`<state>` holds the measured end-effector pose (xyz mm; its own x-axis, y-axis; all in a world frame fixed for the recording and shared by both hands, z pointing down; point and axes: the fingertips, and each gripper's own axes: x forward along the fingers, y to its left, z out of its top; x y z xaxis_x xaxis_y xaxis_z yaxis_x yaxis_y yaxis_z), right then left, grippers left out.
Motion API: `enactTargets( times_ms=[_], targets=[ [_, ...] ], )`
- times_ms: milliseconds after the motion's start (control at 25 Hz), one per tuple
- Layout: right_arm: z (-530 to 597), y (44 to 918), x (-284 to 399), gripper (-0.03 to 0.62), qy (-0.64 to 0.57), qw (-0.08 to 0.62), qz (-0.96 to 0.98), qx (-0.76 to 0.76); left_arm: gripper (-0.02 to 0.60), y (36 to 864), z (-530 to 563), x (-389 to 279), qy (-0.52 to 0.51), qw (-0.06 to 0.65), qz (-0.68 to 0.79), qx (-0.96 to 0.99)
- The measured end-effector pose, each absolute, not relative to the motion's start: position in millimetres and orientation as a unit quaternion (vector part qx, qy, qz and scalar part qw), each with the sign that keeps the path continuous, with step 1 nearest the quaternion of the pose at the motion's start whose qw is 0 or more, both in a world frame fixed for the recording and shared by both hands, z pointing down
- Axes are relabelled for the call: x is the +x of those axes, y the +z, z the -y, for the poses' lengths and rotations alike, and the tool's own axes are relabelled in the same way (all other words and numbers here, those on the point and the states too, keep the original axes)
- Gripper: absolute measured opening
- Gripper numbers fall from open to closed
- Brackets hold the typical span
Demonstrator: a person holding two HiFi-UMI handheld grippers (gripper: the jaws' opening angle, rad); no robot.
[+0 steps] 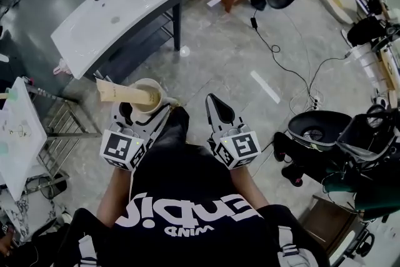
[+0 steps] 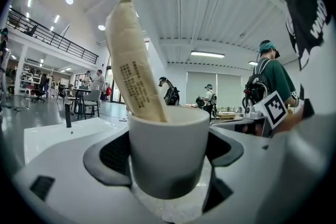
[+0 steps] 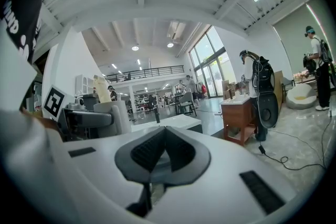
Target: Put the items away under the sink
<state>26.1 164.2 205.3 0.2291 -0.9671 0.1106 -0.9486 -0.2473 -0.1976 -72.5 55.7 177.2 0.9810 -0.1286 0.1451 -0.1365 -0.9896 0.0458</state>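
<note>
The left gripper (image 2: 169, 157) is clenched on a white cup (image 2: 168, 139) seated between its jaws. A cream tube (image 2: 134, 60) stands inside, its long axis tilting toward 11 o'clock. The right gripper (image 3: 165, 136) is pressed together, empty. The sink (image 1: 112, 12) lies at the cup's 11 o'clock in the head view.

The right gripper (image 3: 164, 131) has its jaws pressed together on nothing, with a white sink (image 3: 181, 122) ahead and a wooden stand (image 3: 239, 119) to its right.
</note>
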Motion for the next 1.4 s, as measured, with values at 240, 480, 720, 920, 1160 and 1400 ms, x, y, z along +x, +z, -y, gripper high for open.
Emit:
enactTargets(
  times_ms=[240, 480, 720, 920, 1160, 1400],
  targets=[
    [-149, 208, 56, 0.018, -0.105, 0.042, -0.605, -0.788, 0.445, 181, -38, -38, 0.070, 0.021, 0.057, 0.996],
    [-122, 211, 98, 0.018, -0.108, 0.035, -0.604, -0.789, 0.445, 188, -7, 7, 0.073, 0.026, 0.053, 0.996],
    [-79, 207, 143, 0.018, -0.108, 0.020, -0.615, -0.781, 0.445, 192, 35, 51, 0.076, 0.036, 0.055, 0.995],
    [-35, 196, 169, 0.018, -0.107, 0.010, -0.627, -0.771, 0.445, 187, 72, 72, 0.076, 0.033, 0.062, 0.995],
    [33, 185, 187, 0.018, -0.105, -0.009, -0.658, -0.746, 0.445, 183, 125, 89, 0.071, 0.037, 0.087, 0.993],
    [91, 183, 196, 0.018, -0.104, -0.023, -0.692, -0.714, 0.445, 182, 162, 94, 0.071, 0.031, 0.113, 0.991]
  ],
)
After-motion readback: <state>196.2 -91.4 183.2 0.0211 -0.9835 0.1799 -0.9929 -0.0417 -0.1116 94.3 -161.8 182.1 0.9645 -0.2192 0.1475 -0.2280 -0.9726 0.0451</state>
